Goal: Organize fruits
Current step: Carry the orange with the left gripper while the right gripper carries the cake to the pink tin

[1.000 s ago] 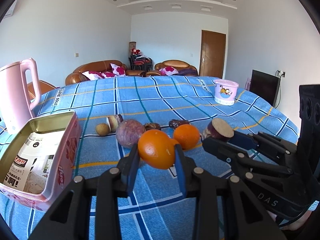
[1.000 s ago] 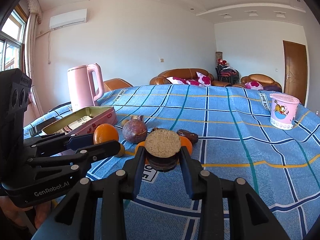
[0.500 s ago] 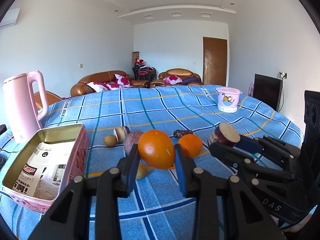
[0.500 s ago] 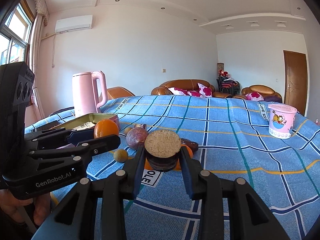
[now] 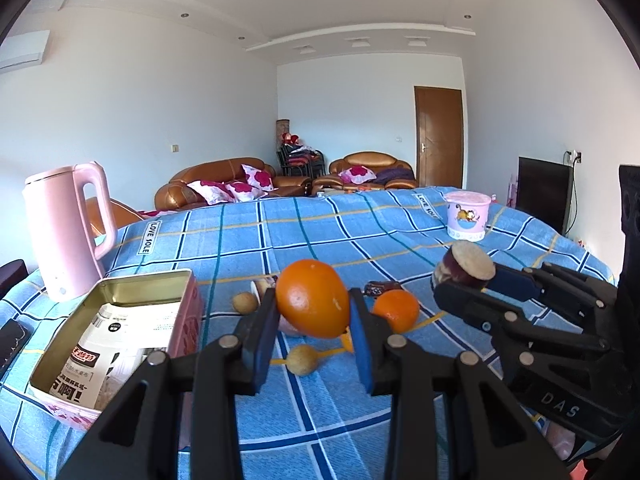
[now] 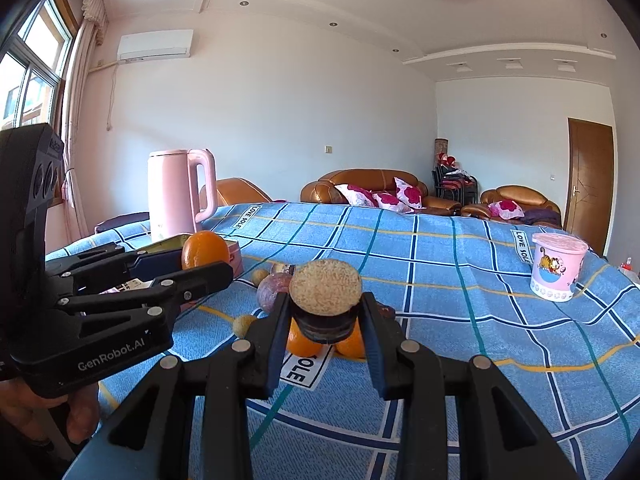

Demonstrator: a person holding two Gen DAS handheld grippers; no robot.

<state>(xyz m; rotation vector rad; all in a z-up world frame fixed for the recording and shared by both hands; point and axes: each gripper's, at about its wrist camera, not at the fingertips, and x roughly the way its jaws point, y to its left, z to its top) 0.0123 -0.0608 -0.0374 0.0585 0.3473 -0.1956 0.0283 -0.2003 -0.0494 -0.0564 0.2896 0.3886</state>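
Note:
My left gripper (image 5: 314, 322) is shut on an orange (image 5: 311, 298) and holds it above the blue checked cloth; it also shows in the right wrist view (image 6: 206, 249). My right gripper (image 6: 325, 322) is shut on a cut purple fruit half (image 6: 325, 300), cut face up, also seen in the left wrist view (image 5: 466, 268). On the cloth lie a second orange (image 5: 396, 310), a purple passion fruit (image 6: 273, 291), two small tan fruits (image 5: 303, 359) (image 5: 245, 303) and a dark date (image 5: 378, 288). An open pink tin (image 5: 120, 332) stands at the left.
A pink kettle (image 5: 66, 232) stands behind the tin. A pink cartoon cup (image 5: 467, 216) stands far right on the table (image 5: 280, 232). Printed paper lies in the tin. Sofas and a door are beyond the table.
Both grippers have risen with their fruit and tilted upward. A small tan fruit that was under the held orange now shows on the cloth.

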